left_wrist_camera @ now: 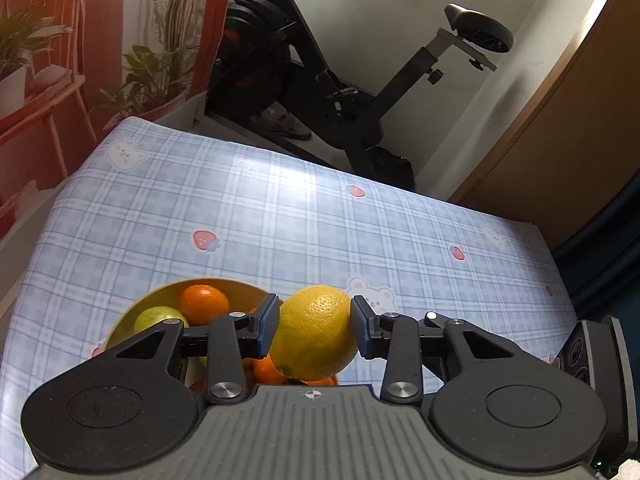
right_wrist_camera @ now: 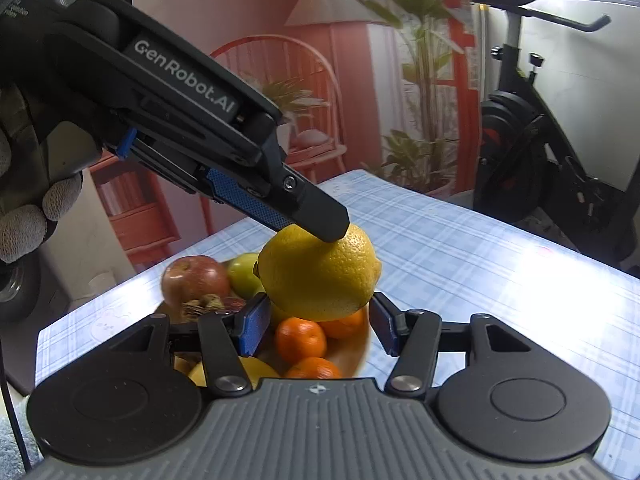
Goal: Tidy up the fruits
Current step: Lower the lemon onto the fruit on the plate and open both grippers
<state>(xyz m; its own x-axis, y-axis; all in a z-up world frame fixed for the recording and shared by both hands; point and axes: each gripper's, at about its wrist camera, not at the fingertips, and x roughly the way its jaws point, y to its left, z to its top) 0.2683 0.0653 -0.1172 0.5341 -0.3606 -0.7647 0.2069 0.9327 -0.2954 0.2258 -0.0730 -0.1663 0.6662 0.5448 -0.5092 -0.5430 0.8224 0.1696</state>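
Observation:
A large yellow lemon (left_wrist_camera: pixel 316 332) hangs above the table, and my left gripper (left_wrist_camera: pixel 315 330) is shut on it with a blue pad pressed to each side. The right wrist view shows that same left gripper (right_wrist_camera: pixel 320 228) slanting down from the upper left onto the lemon (right_wrist_camera: pixel 316 272). Just under it sits a tan bowl (right_wrist_camera: pixel 360 356) with small oranges (right_wrist_camera: pixel 300 338), a green apple (right_wrist_camera: pixel 244 274) and a red apple (right_wrist_camera: pixel 194 280). My right gripper (right_wrist_camera: pixel 318 328) is open below the lemon, over the bowl, with its pads apart from the fruit. In the left wrist view the bowl (left_wrist_camera: pixel 208 282) lies at the lower left.
A blue checked cloth (left_wrist_camera: pixel 320 220) covers the table, whose far edge runs by an exercise bike (left_wrist_camera: pixel 304 72) and a wooden door (left_wrist_camera: pixel 560 152). A gloved hand (right_wrist_camera: pixel 24 224) holds the left gripper. A printed backdrop of plants and a chair (right_wrist_camera: pixel 320 80) stands behind.

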